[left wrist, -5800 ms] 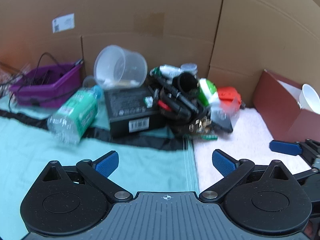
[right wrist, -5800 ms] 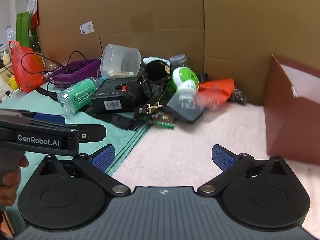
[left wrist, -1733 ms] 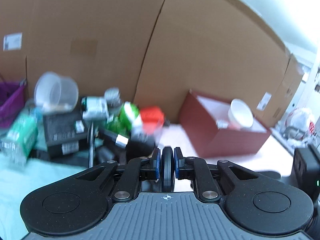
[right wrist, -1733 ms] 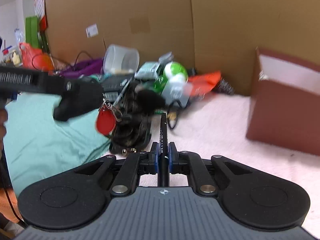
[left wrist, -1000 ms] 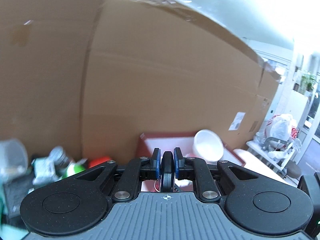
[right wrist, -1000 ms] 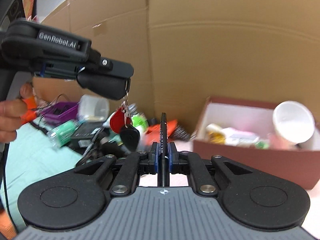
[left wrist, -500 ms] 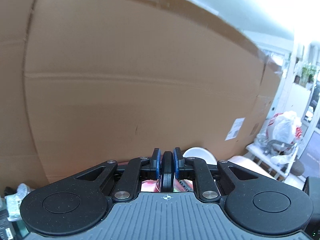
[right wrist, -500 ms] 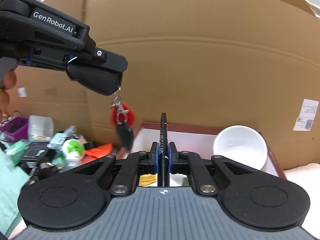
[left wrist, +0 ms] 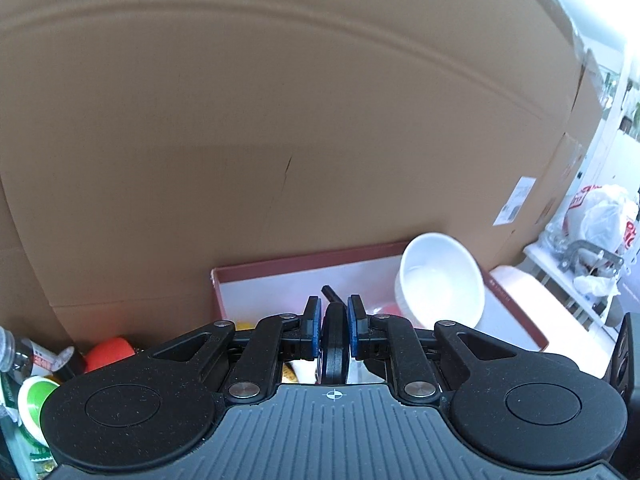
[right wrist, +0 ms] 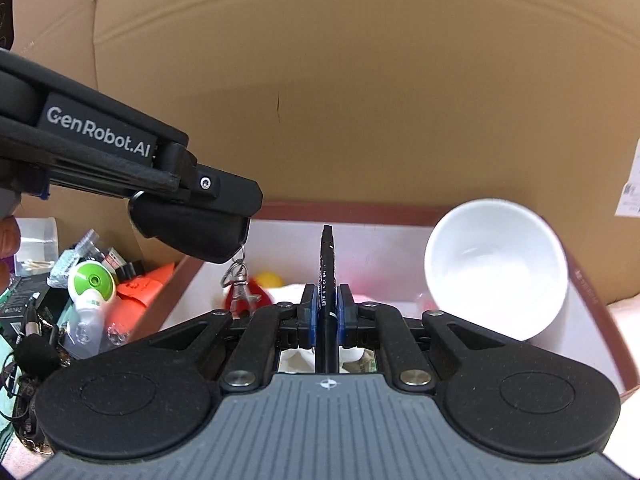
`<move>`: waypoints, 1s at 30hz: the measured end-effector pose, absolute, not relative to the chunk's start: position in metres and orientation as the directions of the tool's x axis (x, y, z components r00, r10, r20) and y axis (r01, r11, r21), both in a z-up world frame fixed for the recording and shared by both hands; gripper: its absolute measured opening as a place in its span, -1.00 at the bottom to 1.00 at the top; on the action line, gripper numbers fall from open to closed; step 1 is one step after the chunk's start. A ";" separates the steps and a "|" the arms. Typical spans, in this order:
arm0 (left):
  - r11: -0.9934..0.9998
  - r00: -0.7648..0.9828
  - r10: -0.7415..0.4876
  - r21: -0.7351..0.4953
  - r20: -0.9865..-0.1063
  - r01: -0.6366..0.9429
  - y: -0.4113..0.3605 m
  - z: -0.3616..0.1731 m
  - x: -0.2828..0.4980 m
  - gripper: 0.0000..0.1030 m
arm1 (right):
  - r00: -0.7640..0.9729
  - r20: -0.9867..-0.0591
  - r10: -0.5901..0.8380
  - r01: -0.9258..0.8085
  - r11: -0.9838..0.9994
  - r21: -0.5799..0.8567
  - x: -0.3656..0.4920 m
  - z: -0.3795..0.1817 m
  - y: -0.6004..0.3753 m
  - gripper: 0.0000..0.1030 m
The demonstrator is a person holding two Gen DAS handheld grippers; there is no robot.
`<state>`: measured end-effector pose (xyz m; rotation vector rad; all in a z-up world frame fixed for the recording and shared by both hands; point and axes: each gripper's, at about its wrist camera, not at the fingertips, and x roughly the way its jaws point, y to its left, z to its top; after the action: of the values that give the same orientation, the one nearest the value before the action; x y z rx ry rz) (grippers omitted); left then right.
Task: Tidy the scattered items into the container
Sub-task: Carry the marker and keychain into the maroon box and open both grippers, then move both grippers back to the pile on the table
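Cardboard fills the upper part of both wrist views as a brown backdrop (left wrist: pixel 280 120). Below it, at lower centre of each frame, a dark red box (right wrist: pixel 592 300) with a white inside is seen, and a white bowl (right wrist: pixel 496 268) is tilted against its right wall.

In the right wrist view, the right gripper (right wrist: pixel 327 312) is held over the box, and its jaws are closed on a black pen (right wrist: pixel 327 264), which stands up between the blue pads (right wrist: pixel 310 312) and points at the far wall of the box. The left gripper (right wrist: pixel 224 236) is seen at the left of this frame, marked "GenRobot.AI", with its tip above the near left corner of the box. A metal key ring (right wrist: pixel 237 276) with a red tag (right wrist: pixel 256 292) is hung from that tip, down inside the box opening. A yellow object (right wrist: pixel 270 279) lies in the box behind the tag.

In the left wrist view, the jaws of the left gripper (left wrist: pixel 335 332) are closed on a flat black fob (left wrist: pixel 335 344), pinched edge-on between the blue pads.

At the left edge of the right wrist view, scattered items are left outside the box: a green and white bottle (right wrist: pixel 90 284) and an orange piece (right wrist: pixel 140 288) beside it.
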<state>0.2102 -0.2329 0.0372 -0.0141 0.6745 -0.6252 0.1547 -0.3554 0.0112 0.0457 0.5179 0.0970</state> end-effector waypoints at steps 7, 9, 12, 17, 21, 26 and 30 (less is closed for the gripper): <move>0.820 0.673 -0.556 -0.187 -0.488 0.542 -0.240 0.043 0.203 0.93 | 0.875 -0.480 0.059 -0.057 0.998 0.020 0.150 0.006 -0.353 0.21; 0.815 0.683 -0.559 -0.160 -0.470 0.557 -0.242 0.046 0.197 0.95 | 0.890 -0.454 0.029 -0.042 0.999 -0.017 0.142 0.007 -0.351 0.48; 0.810 0.673 -0.563 -0.158 -0.480 0.565 -0.242 0.046 0.190 1.00 | 0.898 -0.441 -0.001 -0.030 0.998 -0.064 0.133 0.009 -0.346 0.80; 0.801 0.637 -0.574 -0.193 -0.515 0.566 -0.238 0.036 0.182 1.00 | 0.894 -0.447 -0.030 -0.027 0.992 -0.121 0.124 0.010 -0.336 0.96; 0.812 0.639 -0.561 -0.200 -0.527 0.548 -0.232 0.033 0.176 1.00 | 0.890 -0.454 -0.051 -0.022 0.988 -0.154 0.126 0.011 -0.326 0.98; 0.816 0.639 -0.564 -0.230 -0.524 0.531 -0.209 0.037 0.161 1.00 | 0.893 -0.448 -0.044 -0.020 0.990 -0.137 0.119 0.015 -0.325 0.99; 0.828 0.663 -0.554 -0.254 -0.504 0.499 -0.190 0.034 0.138 1.00 | 0.904 -0.427 -0.016 -0.030 0.994 -0.101 0.109 0.019 -0.322 0.99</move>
<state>0.1375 -0.1896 0.0338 -0.0967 0.6012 -0.5964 0.1089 -0.3219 0.0191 -0.1059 0.4418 0.0077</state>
